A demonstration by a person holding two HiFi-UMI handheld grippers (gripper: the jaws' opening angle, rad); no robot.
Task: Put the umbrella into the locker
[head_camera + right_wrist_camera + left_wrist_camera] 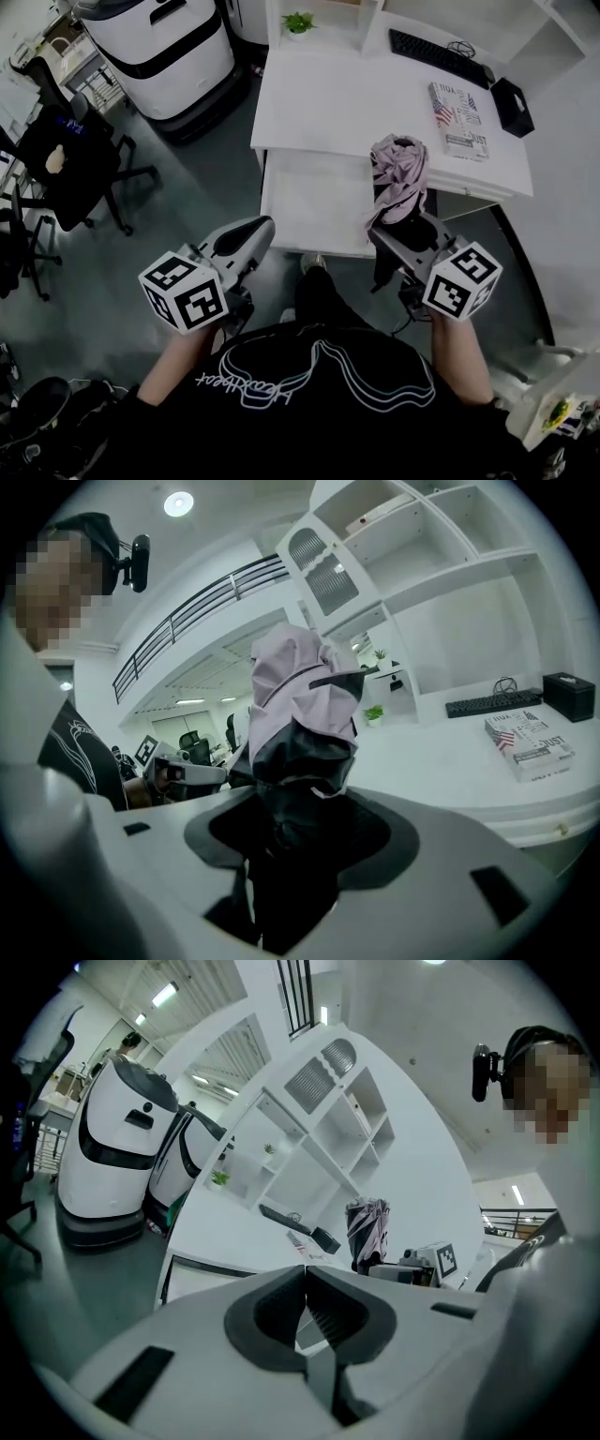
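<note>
A folded umbrella (397, 178) with pale pink and black cloth stands upright in my right gripper (401, 234), which is shut on its dark lower part. In the right gripper view the umbrella (300, 714) rises straight out from between the jaws, which clasp it. My left gripper (246, 236) is held in front of the person's body at the left, shut and holding nothing; its ribbed pads (323, 1314) meet. From the left gripper view the umbrella (367, 1232) shows off to the right. No locker can be told apart for certain.
A white desk (347, 103) lies ahead with a pulled-out lower shelf (309, 202), a keyboard (439, 54), a book (459, 117), a black box (512, 105) and a small plant (298, 22). White robot bases (159, 52) stand at far left, office chairs (70, 155) beside them. White shelving (450, 583) rises behind the desk.
</note>
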